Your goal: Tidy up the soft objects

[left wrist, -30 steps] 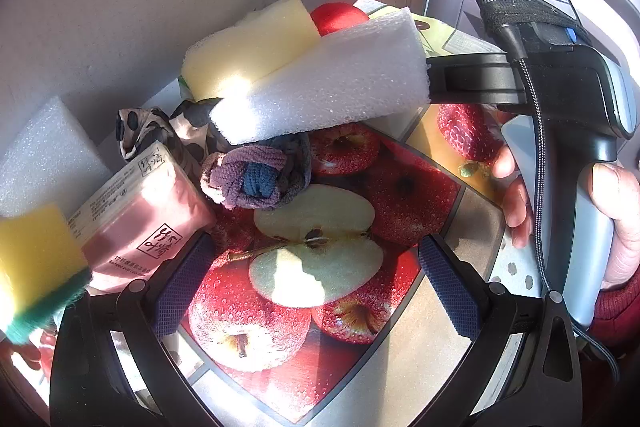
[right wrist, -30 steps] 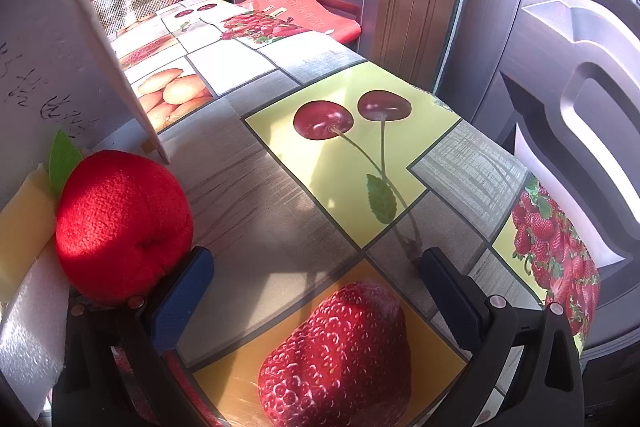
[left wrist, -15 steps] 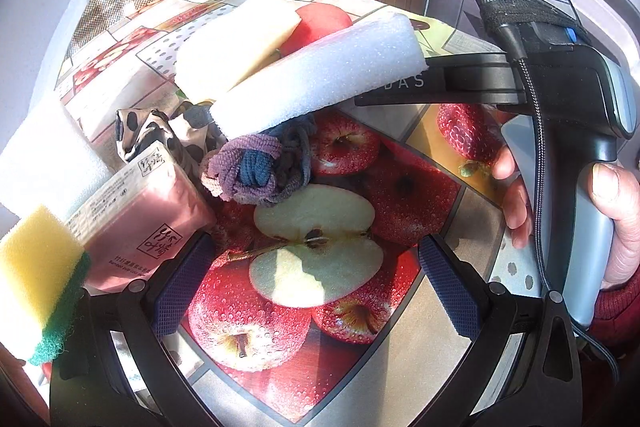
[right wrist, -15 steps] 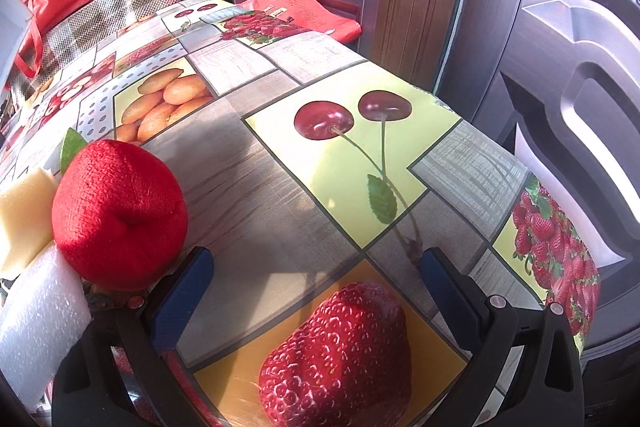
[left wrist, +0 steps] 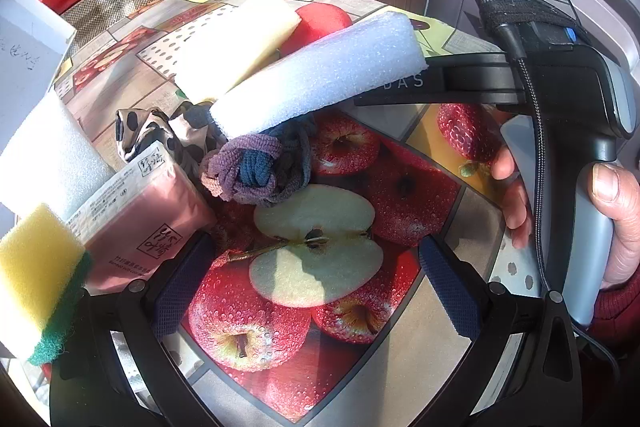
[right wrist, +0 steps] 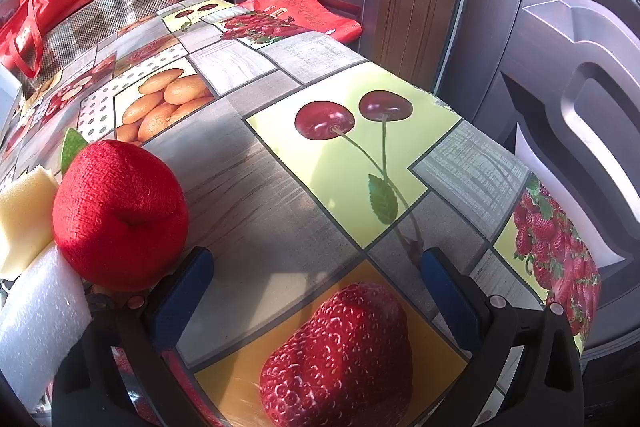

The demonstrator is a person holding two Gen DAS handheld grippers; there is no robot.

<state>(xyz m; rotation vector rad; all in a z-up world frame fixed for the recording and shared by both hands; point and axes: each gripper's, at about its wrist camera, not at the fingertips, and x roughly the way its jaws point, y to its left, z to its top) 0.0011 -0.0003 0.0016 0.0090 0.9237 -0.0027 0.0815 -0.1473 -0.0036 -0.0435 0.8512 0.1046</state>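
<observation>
In the left wrist view a pile of soft things lies on the fruit-print tablecloth (left wrist: pixel 400 187): a white foam block (left wrist: pixel 320 79), a pale yellow sponge (left wrist: pixel 236 43), a red knitted apple (left wrist: pixel 316 27), a knot of purple and blue hair ties (left wrist: pixel 256 175), a spotted cloth (left wrist: pixel 160 131), a pink tissue pack (left wrist: pixel 140 223) and a yellow-green sponge (left wrist: pixel 40 275). My left gripper (left wrist: pixel 316 283) is open and empty before the hair ties. My right gripper (right wrist: pixel 316 295) is open and empty, right of the red apple (right wrist: pixel 120 215); the white foam (right wrist: pixel 40 319) is at its left.
A second white foam piece (left wrist: pixel 44 155) and a white board (left wrist: pixel 20 47) stand at the left. Beyond the table are a checked cushion (right wrist: pixel 132 3), red bags (right wrist: pixel 40 11) and dark doors (right wrist: pixel 520 27). The table edge runs along the right (right wrist: pixel 560 207).
The white board that stood behind the pile has moved away to the left, uncovering the table and room behind. Both grippers stayed in place and open.
</observation>
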